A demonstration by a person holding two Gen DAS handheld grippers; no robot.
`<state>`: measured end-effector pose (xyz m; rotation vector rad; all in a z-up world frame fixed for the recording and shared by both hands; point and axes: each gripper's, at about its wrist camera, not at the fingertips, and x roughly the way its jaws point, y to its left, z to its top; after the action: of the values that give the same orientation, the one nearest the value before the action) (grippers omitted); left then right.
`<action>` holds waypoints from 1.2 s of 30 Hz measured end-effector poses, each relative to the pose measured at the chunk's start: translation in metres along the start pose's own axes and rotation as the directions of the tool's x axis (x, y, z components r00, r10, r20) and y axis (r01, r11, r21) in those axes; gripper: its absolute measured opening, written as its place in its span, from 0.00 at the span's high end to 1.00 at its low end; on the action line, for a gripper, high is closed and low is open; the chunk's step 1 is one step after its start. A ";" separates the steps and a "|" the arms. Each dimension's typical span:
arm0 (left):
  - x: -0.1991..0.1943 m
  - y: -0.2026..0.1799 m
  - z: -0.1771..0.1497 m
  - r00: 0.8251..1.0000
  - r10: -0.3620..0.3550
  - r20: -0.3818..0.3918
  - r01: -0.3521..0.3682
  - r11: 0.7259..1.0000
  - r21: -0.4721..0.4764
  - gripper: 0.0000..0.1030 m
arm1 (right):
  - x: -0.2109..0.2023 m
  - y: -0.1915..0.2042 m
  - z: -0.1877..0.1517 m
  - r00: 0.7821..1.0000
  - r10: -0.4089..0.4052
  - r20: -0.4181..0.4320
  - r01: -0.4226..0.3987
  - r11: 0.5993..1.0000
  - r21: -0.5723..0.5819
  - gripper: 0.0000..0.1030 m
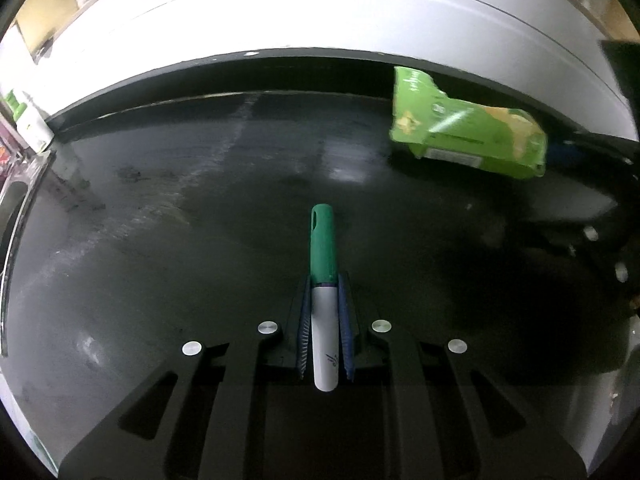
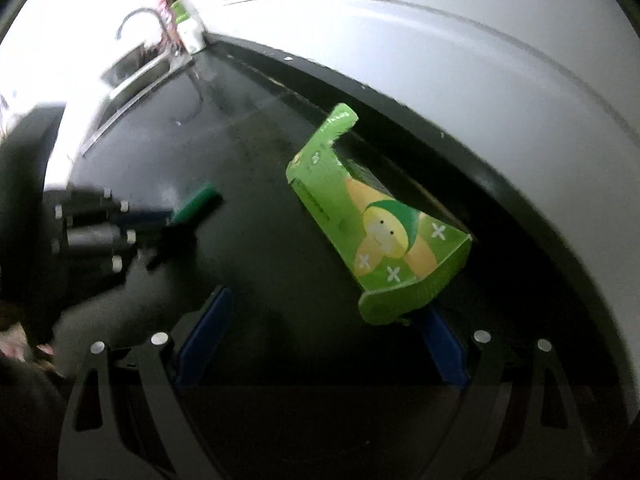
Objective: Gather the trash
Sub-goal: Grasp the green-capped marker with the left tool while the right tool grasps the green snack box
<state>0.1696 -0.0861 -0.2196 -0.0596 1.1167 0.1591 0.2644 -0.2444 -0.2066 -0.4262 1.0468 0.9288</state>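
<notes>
Left hand-held gripper [image 1: 324,280] clamps a green-capped marker [image 1: 323,280]; right hand-held gripper [image 2: 324,312], spread wide, nears a green carton [image 2: 376,224] on the bench [image 1: 160,208].

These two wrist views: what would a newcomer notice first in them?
First, the bright green carton, lying on the dark countertop near the back edge, just ahead of the open right gripper. Next, the green-capped marker clamped in the left gripper, pointing forward over the counter.
</notes>
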 end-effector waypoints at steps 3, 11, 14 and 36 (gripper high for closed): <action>0.003 0.013 0.005 1.000 0.002 0.000 -0.002 1.000 -0.003 0.88 | -0.002 -0.008 0.004 0.998 -0.064 0.001 0.064 0.998 -0.025 0.16; 0.004 0.035 0.004 1.000 -0.003 -0.006 0.003 1.000 -0.022 0.88 | 0.005 -0.023 0.024 0.990 -0.130 -0.057 0.116 0.972 -0.203 0.16; 0.006 0.040 0.004 1.000 0.000 -0.005 -0.001 1.000 -0.026 0.88 | 0.013 -0.015 0.036 0.990 -0.115 -0.083 0.091 0.963 -0.255 0.16; -0.011 0.069 -0.006 1.000 0.010 0.004 -0.009 0.997 -0.076 0.88 | 0.051 0.018 0.068 0.975 -0.066 -0.211 0.053 0.996 -0.068 0.65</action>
<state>0.1487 -0.0196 -0.2103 -0.1214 1.1063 0.2101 0.2962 -0.1647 -0.2177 -0.6163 1.1959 0.8763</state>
